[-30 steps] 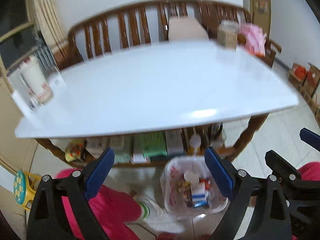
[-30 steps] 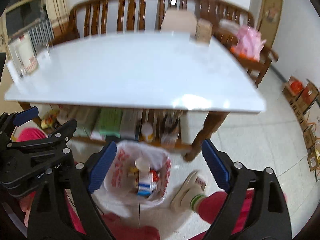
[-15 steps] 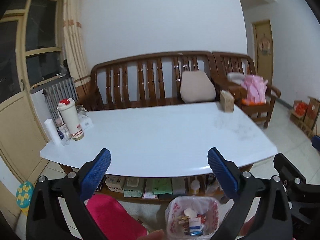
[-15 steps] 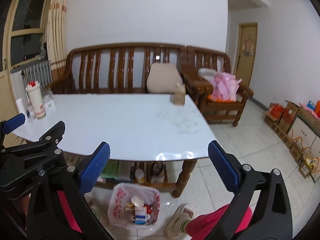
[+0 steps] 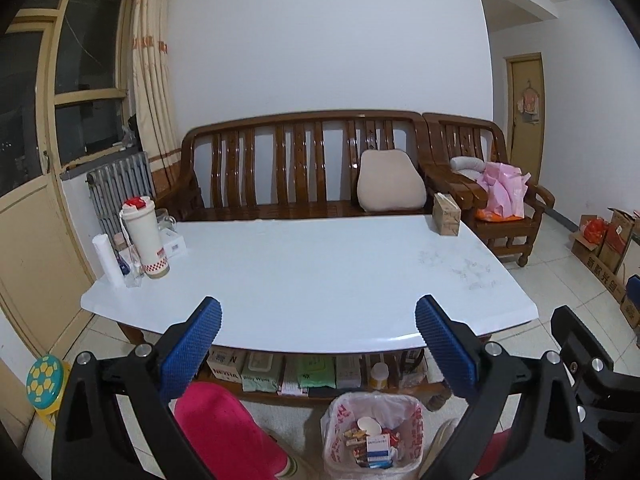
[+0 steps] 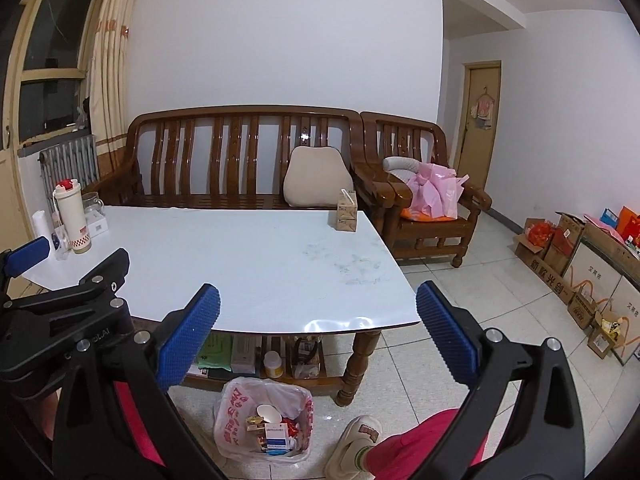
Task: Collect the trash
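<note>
Nearest, the left tool [image 5: 318,334] and the right tool [image 6: 318,330] are held with jaws spread wide, and nothing is gripped by either. Below them, on the tiled floor, a bag-lined trash bin [image 6: 266,420] is seen, with cartons and wrappers piled inside it. Beyond lies the white tabletop [image 5: 312,268], on which a cream bottle [image 5: 145,236] and a tissue box [image 5: 447,214] are stood. A wooden bench [image 6: 244,156] is set behind.

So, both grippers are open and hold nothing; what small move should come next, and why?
Probably none toward the table: the left gripper and right gripper are open, the trash bag on the floor holds litter, and the white table shows no loose trash. I would simply lower both.
</note>
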{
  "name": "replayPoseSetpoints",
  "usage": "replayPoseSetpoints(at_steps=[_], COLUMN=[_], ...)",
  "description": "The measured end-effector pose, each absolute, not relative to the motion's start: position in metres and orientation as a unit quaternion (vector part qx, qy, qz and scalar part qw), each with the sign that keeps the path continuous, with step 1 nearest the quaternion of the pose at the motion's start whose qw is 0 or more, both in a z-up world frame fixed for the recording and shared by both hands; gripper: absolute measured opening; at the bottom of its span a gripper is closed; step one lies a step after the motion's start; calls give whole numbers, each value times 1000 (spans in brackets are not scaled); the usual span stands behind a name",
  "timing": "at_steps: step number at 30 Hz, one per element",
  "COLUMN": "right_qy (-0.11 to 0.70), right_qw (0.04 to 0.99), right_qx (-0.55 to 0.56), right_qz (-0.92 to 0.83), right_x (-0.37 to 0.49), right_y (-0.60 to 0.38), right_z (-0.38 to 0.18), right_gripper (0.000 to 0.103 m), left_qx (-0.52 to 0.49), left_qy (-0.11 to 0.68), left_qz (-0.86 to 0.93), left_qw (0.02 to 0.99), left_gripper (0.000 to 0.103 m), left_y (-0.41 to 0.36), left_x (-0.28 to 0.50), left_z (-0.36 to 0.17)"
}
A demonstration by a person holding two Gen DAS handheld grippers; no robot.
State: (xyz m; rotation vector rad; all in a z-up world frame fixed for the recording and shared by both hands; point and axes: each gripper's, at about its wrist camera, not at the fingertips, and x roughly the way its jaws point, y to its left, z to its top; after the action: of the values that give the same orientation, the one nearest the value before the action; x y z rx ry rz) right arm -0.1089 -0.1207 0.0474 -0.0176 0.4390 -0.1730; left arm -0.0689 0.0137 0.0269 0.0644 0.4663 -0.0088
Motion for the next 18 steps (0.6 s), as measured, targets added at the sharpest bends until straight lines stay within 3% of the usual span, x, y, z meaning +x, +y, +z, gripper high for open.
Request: replayPoseSetpoints(at_steps=[18], right_qy=[223], right_qw=[971], right_qx=[-16], right_qz=[-89], right_x=[-106], right_y=[-114], right_z=[48], right_gripper=[96], left_qx=[19], left_qy=[249], left_qz=[-2], left_qw=[968], left_gripper=[95], left_y=[20], left_x=[-65], left_z=[21])
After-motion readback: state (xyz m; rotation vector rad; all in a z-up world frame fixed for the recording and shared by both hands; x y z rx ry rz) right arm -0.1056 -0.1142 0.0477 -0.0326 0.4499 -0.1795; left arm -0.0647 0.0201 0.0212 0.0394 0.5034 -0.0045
